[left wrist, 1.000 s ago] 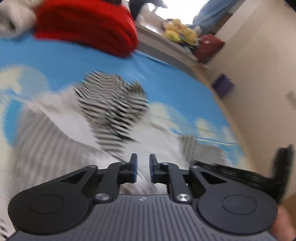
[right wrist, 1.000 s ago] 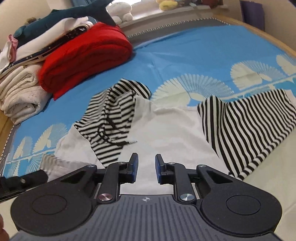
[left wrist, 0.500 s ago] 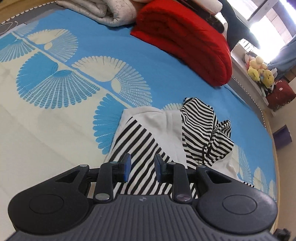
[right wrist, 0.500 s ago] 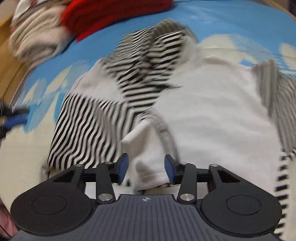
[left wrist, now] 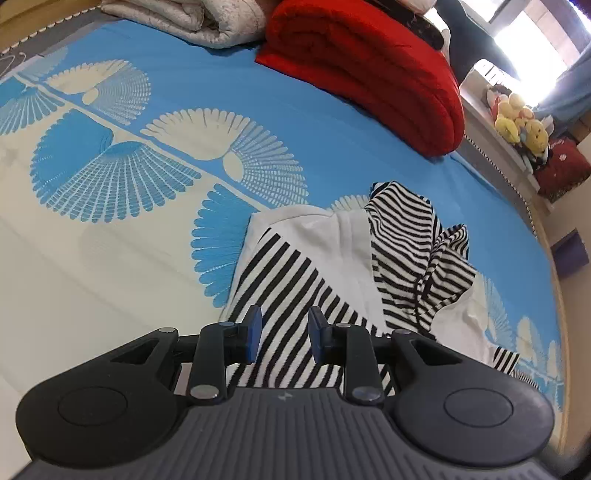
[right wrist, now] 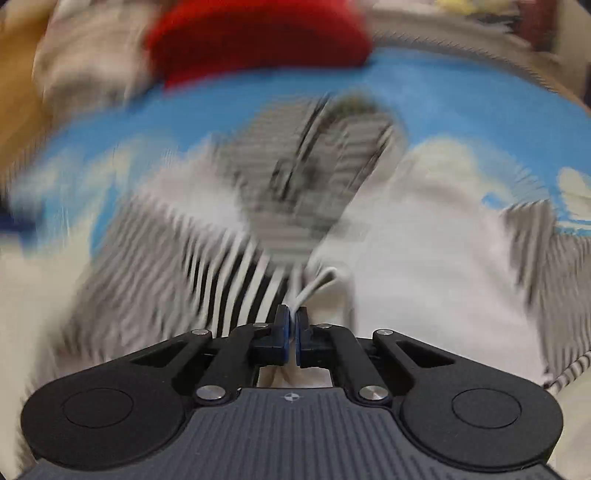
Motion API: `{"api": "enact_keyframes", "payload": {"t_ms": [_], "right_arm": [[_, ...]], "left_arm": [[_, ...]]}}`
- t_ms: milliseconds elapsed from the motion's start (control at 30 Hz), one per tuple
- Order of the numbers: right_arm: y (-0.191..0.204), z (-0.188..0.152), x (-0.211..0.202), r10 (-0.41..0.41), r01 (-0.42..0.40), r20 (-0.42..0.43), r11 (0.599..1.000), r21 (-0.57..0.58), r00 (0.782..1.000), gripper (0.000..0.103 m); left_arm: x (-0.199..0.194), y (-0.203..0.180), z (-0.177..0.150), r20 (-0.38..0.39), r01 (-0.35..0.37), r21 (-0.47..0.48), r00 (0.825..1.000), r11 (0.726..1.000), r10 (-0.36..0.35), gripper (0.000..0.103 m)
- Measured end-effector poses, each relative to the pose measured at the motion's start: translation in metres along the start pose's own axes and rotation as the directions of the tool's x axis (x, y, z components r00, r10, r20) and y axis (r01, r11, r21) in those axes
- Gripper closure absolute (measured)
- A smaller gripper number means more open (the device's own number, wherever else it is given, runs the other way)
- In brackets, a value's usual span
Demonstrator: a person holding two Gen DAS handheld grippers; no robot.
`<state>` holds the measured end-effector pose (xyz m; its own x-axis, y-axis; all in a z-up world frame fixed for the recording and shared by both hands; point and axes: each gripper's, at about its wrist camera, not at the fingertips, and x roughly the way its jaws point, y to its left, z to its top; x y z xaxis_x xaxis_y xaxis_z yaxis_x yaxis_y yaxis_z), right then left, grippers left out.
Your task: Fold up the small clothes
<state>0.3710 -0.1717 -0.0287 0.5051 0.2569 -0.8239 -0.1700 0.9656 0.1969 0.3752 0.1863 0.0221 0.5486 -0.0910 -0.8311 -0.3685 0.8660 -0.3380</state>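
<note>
- The right gripper was clenched on a white edge of the hooded top; a thin fold of pale cloth rose from between its blue pads.
- Just ahead of that gripper and to its left lay a black-and-white striped sleeve; the striped hood sat farther ahead, and the white body of the top spread to its right. This view was heavily blurred.
- The left gripper hung over the same top with its jaws partly apart; the striped sleeve showed in the gap, and I could not tell whether the pads touched it.
- Ahead of the left gripper and to its right lay the crumpled striped hood.
- The top lay on a bed sheet, blue with cream fan shapes, which stretched ahead and to the left.
- Far ahead of the left gripper a folded red blanket rested on the sheet, with a pale quilt to its left.
- Far ahead on the right, yellow plush toys sat on a ledge.
</note>
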Motion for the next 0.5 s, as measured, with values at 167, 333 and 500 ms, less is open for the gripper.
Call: {"api": "enact_keyframes", "payload": {"t_ms": [167, 333, 500], "right_arm": [[-0.074, 0.027, -0.039, -0.071, 0.04, 0.164, 0.982, 0.182, 0.984, 0.102], [-0.129, 0.019, -0.019, -0.139, 0.124, 0.029, 0.943, 0.31, 0.99, 0.097], [-0.137, 0.008, -0.009, -0.119, 0.129, -0.048, 0.921, 0.368, 0.992, 0.076]], "left_arm": [[0.007, -0.004, -0.006, -0.026, -0.01, 0.062, 1.0, 0.998, 0.012, 0.074], [0.023, -0.008, -0.016, -0.073, -0.024, 0.096, 0.997, 0.995, 0.031, 0.074], [0.034, -0.015, -0.025, -0.103, -0.019, 0.135, 0.994, 0.991, 0.034, 0.074]]}}
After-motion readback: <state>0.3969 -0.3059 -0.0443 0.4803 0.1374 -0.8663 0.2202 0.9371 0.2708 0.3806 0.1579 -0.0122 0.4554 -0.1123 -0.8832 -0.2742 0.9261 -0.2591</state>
